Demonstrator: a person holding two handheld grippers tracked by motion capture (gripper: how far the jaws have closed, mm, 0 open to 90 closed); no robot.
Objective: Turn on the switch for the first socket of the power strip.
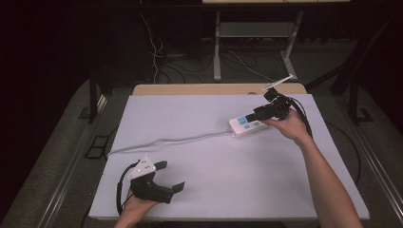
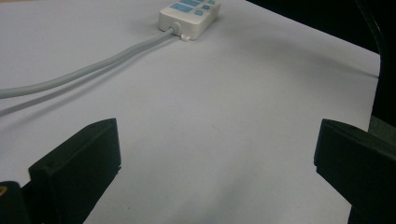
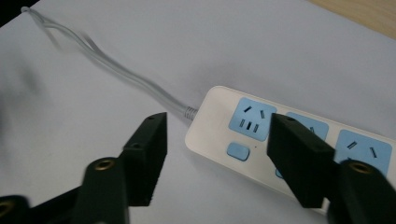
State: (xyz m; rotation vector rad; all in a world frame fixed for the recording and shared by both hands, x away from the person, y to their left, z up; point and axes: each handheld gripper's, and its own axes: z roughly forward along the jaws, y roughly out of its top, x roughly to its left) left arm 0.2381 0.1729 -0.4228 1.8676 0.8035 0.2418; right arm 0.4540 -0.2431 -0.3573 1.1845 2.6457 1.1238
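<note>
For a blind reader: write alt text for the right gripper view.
A white power strip with light blue sockets lies on a pale table, its grey cable trailing away to the upper left. The right gripper is open, one black jaw over the strip, the other beside its cable end.

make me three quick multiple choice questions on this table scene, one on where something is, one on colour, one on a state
1. Where does the power strip lie on the table?
A. at the far right, by the right gripper
B. at the near left edge
C. on the floor

2. What colour are the strip's socket faces?
A. red
B. light blue
C. black

3. How does the left gripper stand?
A. shut on the cord
B. shut on nothing
C. open, holding nothing

Answers:
1 A, the high view shows it at the far right under the right hand.
2 B, the right gripper view shows blue panels on a white body.
3 C, its jaws stand wide apart over bare table, with the cord farther off.
</note>
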